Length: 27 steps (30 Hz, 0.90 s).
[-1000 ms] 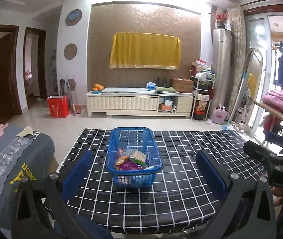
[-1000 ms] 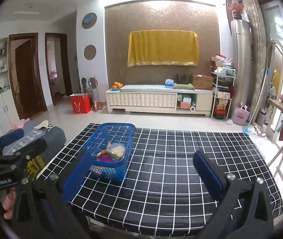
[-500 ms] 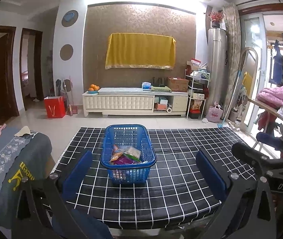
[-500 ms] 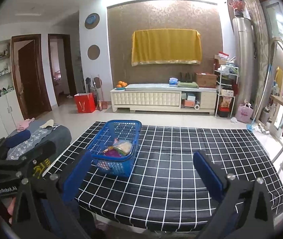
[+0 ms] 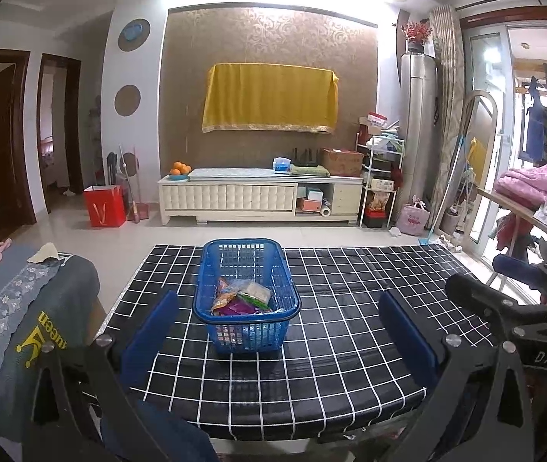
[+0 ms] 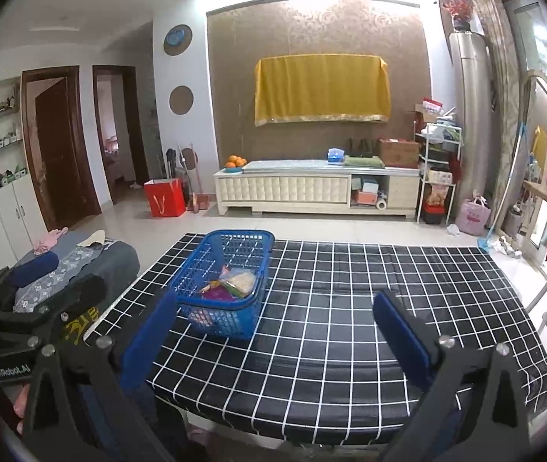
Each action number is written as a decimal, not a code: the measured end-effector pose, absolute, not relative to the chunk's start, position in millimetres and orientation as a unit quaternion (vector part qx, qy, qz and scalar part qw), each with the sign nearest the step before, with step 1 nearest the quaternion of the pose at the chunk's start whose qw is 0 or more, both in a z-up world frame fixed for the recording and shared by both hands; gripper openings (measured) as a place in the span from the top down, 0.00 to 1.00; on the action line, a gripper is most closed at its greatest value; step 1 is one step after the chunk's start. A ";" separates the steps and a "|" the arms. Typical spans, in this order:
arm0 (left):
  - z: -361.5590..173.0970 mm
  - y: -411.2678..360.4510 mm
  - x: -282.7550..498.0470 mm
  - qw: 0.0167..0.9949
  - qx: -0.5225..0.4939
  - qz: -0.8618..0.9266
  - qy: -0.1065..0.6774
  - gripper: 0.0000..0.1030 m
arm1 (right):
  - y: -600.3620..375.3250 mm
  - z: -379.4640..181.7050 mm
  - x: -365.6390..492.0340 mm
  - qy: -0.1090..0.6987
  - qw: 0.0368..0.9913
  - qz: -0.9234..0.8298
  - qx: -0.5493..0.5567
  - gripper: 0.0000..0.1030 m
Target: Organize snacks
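Above the checked table (image 5: 335, 308), each hand-held gripper, left (image 5: 279, 331) and right (image 6: 273, 327), is spread wide, empty, short of the snack basket (image 5: 212, 281).

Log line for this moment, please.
left gripper: open, empty | right gripper: open, empty | snack packets: in blue basket | basket: on checked table

The basket (image 5: 246, 288) is blue plastic lattice, slightly glossy; the snack packets (image 5: 240, 300) inside look like shiny foil (crinkled); the worktop (image 5: 350, 346) wears a smooth, sheeny black-and-white checked cover; the floor (image 5: 312, 233) is polished tile.
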<state>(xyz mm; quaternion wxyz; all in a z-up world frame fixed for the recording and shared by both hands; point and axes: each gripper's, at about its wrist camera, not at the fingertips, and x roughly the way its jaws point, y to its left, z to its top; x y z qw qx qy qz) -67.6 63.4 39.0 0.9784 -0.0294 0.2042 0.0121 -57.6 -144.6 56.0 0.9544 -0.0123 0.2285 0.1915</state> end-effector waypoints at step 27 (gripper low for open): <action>37.8 61.9 -74.7 0.977 -0.035 0.012 0.209 0.00 | -141.2 57.0 -67.8 0.238 0.951 0.199 -0.013 0.00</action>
